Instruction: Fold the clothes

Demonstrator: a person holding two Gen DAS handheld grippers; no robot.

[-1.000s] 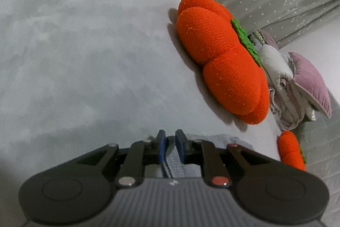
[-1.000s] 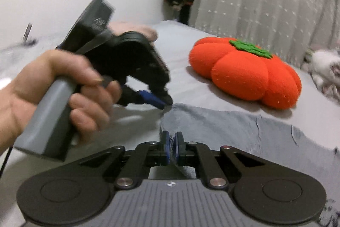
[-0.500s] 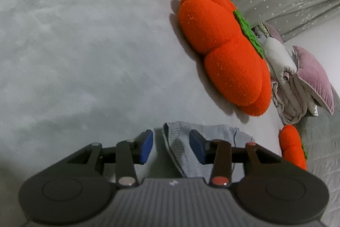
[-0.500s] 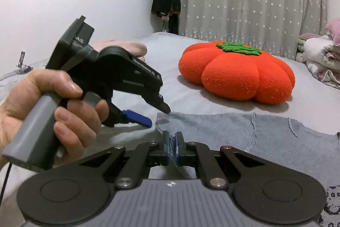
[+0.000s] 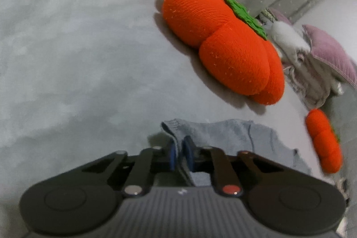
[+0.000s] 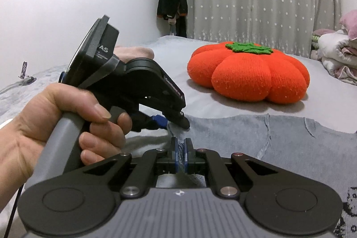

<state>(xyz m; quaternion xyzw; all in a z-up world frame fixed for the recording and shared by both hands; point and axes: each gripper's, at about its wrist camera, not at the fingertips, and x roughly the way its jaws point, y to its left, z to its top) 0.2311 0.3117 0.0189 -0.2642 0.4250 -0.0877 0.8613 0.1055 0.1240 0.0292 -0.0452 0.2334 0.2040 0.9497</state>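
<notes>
Flat on grey bed (image 5: 73,73): grey sweater (image 6: 256,137), one edge lifted near both tools. Left gripper (image 5: 179,154) fingers just closed, clamped on sweater edge. Right gripper (image 6: 181,150) fingers together, pinching same fabric close by. Left hand (image 6: 55,126) grips handle. Orange pumpkin cushion (image 5: 221,46) beyond sweater, apart; wide bare bed leftward; bedding pile (image 5: 312,64) at far right edge.

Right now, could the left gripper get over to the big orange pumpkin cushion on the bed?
Probably not without letting go: the left gripper has just closed on the grey knit garment. The bed between it and the pumpkin cushion lies bare, so nothing else blocks the way.
</notes>
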